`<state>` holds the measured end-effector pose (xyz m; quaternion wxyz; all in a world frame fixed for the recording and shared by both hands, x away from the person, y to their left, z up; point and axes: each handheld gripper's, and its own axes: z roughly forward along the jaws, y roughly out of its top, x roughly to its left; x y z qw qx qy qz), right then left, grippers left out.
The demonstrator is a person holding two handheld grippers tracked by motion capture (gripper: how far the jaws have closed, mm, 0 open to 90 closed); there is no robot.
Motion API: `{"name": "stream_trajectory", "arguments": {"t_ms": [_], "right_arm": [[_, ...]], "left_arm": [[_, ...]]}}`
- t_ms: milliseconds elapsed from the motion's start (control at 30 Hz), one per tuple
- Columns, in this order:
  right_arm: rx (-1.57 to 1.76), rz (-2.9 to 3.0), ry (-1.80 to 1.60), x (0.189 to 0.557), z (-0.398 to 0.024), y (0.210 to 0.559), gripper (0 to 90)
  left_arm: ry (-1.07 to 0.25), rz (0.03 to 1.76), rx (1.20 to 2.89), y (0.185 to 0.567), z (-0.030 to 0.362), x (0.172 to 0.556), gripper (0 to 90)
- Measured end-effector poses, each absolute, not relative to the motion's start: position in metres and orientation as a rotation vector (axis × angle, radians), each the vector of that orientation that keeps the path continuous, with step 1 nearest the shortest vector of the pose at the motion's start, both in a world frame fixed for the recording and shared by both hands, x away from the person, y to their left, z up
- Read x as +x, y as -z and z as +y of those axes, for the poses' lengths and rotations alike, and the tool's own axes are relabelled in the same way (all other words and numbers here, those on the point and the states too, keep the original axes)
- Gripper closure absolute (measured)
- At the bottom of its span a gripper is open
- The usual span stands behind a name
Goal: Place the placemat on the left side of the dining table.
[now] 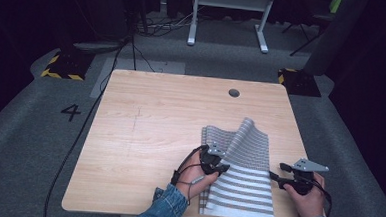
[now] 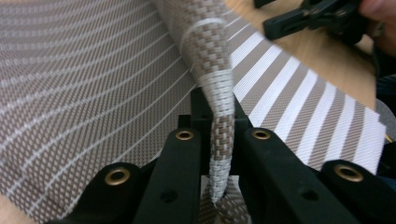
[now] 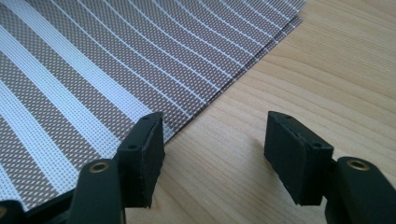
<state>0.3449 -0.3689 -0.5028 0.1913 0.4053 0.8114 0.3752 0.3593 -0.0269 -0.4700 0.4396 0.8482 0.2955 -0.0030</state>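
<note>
A woven placemat (image 1: 242, 183) with brown and white stripes lies at the table's near right. My left gripper (image 1: 221, 166) is shut on its left edge, and that part of the mat stands up in a curled fold (image 1: 243, 136). In the left gripper view the pinched strip of mat (image 2: 222, 135) runs between the closed jaws of the left gripper (image 2: 219, 140). A second layer shows under the mat (image 3: 93, 70) along its edge. My right gripper (image 1: 278, 171) rests by the mat's right edge. It is open, with bare wood between the jaws of the right gripper (image 3: 215, 149).
The wooden table (image 1: 155, 116) has a round cable hole (image 1: 234, 93) near its far edge. A black cable (image 1: 74, 142) runs along the grey floor at the left. A white desk frame (image 1: 231, 15) stands behind the table.
</note>
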Motion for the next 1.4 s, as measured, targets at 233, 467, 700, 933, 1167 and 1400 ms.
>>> {"name": "stream_trajectory", "arguments": {"t_ms": [233,467,700,933,1167,1400], "right_arm": [[1.141,2.283,-1.054,0.345,-0.369,0.503,37.8],[1.134,2.284,-1.060,0.346,-0.369,0.503,37.8],[1.133,2.281,-1.062,0.346,-0.368,0.503,37.8],[1.132,2.282,-1.061,0.346,-0.368,0.503,37.8],[1.131,2.283,-1.060,0.346,-0.368,0.503,37.8],[1.131,2.283,-1.060,0.346,-0.368,0.503,37.8]], "left_arm": [[-0.033,0.663,2.078,0.445,-0.022,0.351,88.8],[-0.092,0.617,2.064,0.414,-0.004,0.344,88.9],[-0.135,0.583,2.024,0.387,0.015,0.336,88.8],[-0.185,0.583,2.003,0.368,0.039,0.333,88.9],[-0.216,0.619,1.967,0.354,0.067,0.326,88.8],[-0.212,0.680,1.917,0.343,0.102,0.318,88.8]]}}
